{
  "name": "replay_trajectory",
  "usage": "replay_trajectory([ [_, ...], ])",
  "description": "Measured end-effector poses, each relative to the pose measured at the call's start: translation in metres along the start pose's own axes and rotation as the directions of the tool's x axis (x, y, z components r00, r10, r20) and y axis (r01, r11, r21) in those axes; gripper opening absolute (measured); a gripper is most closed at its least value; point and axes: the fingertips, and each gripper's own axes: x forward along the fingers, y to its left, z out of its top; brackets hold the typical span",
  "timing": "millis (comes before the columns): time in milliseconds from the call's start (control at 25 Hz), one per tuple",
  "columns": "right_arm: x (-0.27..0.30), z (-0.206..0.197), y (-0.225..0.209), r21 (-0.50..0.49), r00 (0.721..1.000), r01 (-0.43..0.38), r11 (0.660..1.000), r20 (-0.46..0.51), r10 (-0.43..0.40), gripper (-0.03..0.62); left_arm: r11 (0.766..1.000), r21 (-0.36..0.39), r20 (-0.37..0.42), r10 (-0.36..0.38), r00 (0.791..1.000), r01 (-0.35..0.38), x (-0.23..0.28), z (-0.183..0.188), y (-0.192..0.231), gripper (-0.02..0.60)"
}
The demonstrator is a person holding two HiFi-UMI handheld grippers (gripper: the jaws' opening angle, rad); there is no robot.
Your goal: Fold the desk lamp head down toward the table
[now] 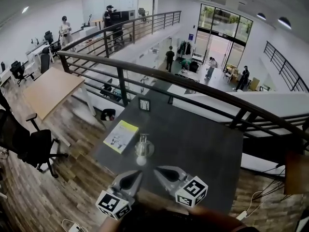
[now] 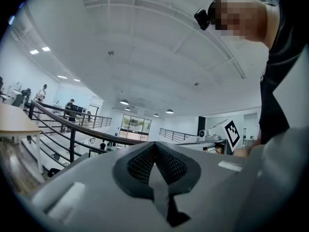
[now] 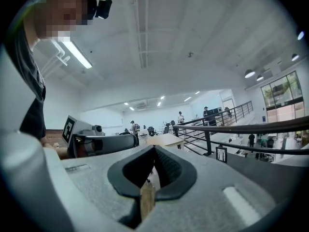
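Observation:
The desk lamp (image 1: 141,148) is small and silvery, and stands near the front of the dark table (image 1: 203,144) with a round white end toward me. Both grippers hover at the table's near edge, just short of the lamp and touching nothing. My left gripper (image 1: 138,174) points at it from the front left, jaws together. My right gripper (image 1: 157,169) sits beside it, also shut and empty. In the left gripper view the left gripper (image 2: 154,144) has its jaws closed to a seam. The right gripper (image 3: 154,148) looks the same in its own view. The jaws hide the lamp in both gripper views.
A yellow-green booklet (image 1: 120,136) lies left of the lamp. A small picture frame (image 1: 144,104) stands at the table's far edge, against a dark railing (image 1: 193,88) over an atrium. A black office chair (image 1: 34,146) and a wooden desk (image 1: 50,91) stand to the left.

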Motion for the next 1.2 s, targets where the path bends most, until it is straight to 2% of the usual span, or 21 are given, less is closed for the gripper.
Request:
replay_trajectory([
  [200,0.033,0.012,-0.013,0.002,0.996,0.088,0.996,0.013,-0.088,0.003,0.994,-0.033,-0.021,-0.107,0.994,0.107,0.017,0.015,0.039,0.002],
  [440,0.074,0.03,-0.028,-0.005,0.981,0.194,0.981,0.032,-0.193,0.003,0.976,-0.011,-0.044,-0.218,0.975,0.218,0.031,0.036,0.082,0.002],
  [640,0.093,0.035,-0.029,0.001,0.949,0.314,0.949,0.03,-0.314,0.003,0.943,-0.009,-0.061,-0.334,0.941,0.334,0.028,0.049,0.097,0.002],
  [880,0.097,0.019,-0.038,0.014,0.902,0.431,0.902,-0.001,-0.431,0.003,0.902,-0.023,-0.083,-0.431,0.898,0.431,0.032,0.039,0.11,0.002],
  [1080,0.096,0.004,-0.049,0.041,0.865,0.501,0.864,-0.033,-0.5,0.06,0.877,-0.066,-0.11,-0.48,0.87,0.475,0.037,0.022,0.112,0.002],
  [1200,0.104,-0.005,-0.059,0.064,0.857,0.515,0.855,-0.07,-0.511,0.107,0.872,-0.081,-0.127,-0.489,0.863,0.483,0.042,0.017,0.116,0.002],
])
